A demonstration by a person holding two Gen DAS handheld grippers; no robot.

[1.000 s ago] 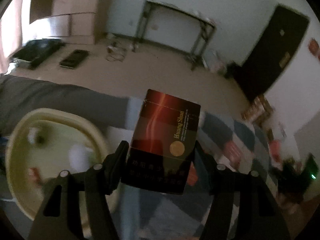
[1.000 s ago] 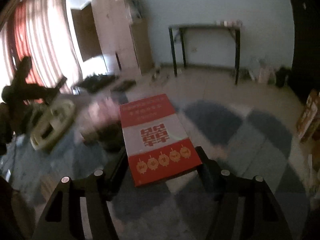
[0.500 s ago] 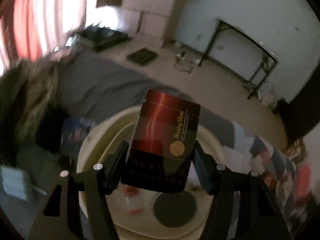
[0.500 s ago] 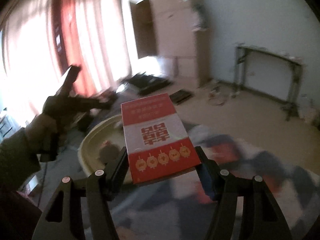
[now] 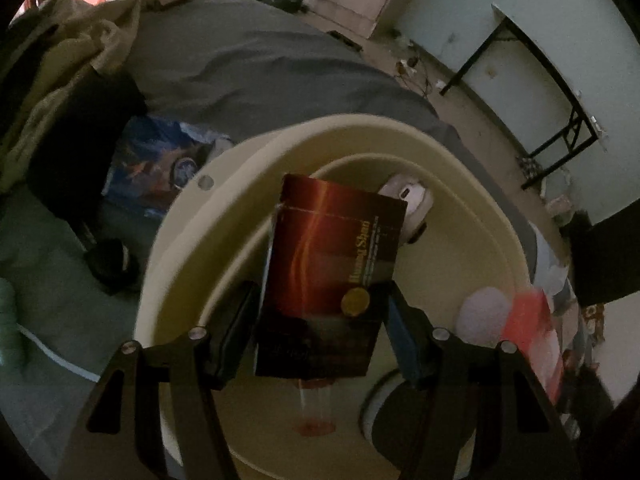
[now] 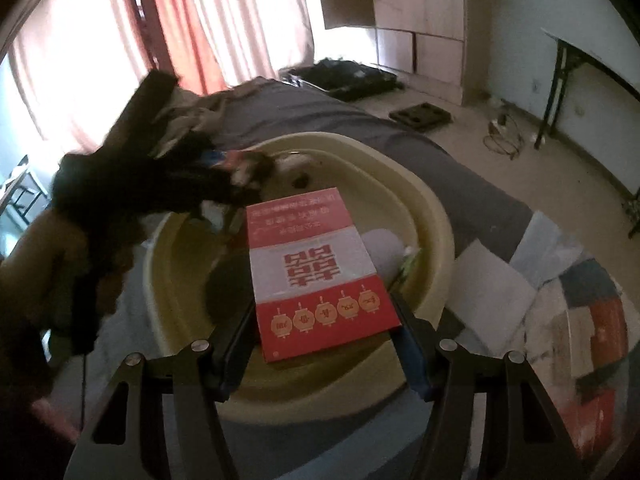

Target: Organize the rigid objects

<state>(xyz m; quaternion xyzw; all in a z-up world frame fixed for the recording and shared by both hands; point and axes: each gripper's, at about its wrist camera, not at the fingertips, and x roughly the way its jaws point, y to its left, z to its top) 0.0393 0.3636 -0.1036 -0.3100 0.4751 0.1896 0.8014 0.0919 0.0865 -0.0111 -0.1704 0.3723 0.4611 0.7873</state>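
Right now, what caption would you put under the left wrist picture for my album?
Left gripper holds a dark red box over a cream basin on the bed.

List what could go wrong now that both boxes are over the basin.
The two grippers are close over the cream basin, so the dark box and red box could collide. A dropped box could hit the white object or wine glass already inside.
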